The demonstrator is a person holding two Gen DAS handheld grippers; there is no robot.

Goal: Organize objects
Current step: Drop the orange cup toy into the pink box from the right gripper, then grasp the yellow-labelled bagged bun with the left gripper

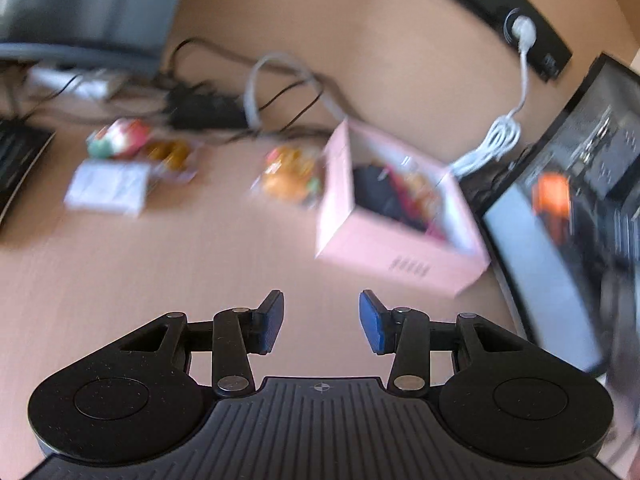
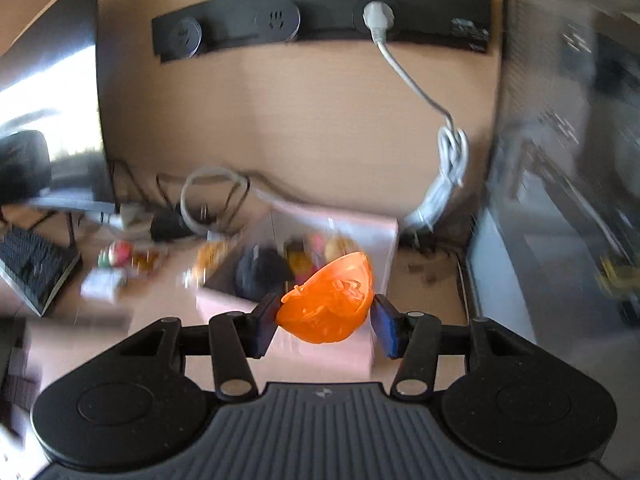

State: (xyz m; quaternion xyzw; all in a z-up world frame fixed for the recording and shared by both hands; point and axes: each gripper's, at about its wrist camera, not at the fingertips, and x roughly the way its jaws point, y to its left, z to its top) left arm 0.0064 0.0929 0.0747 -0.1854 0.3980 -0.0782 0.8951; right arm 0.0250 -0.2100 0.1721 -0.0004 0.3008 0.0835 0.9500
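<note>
A pink open box point(image 1: 400, 244) stands on the desk to the right, with a black item and colourful packets inside; it also shows in the right wrist view point(image 2: 376, 232). My left gripper point(image 1: 322, 320) is open and empty above bare desk, short of the box. My right gripper point(image 2: 324, 320) is shut on an orange plastic packet point(image 2: 328, 304), held above the box's near side. Loose snack packets lie on the desk: an orange one point(image 1: 288, 174) beside the box, a red-green one point(image 1: 120, 138) and a white one point(image 1: 108, 188) further left.
A black adapter with tangled cables point(image 1: 204, 108) lies at the back. A keyboard point(image 2: 32, 268) is at the left. A monitor point(image 1: 568, 200) stands right of the box. A black socket strip point(image 2: 320, 20) with a white plug and coiled cord point(image 2: 448, 168) is on the wall.
</note>
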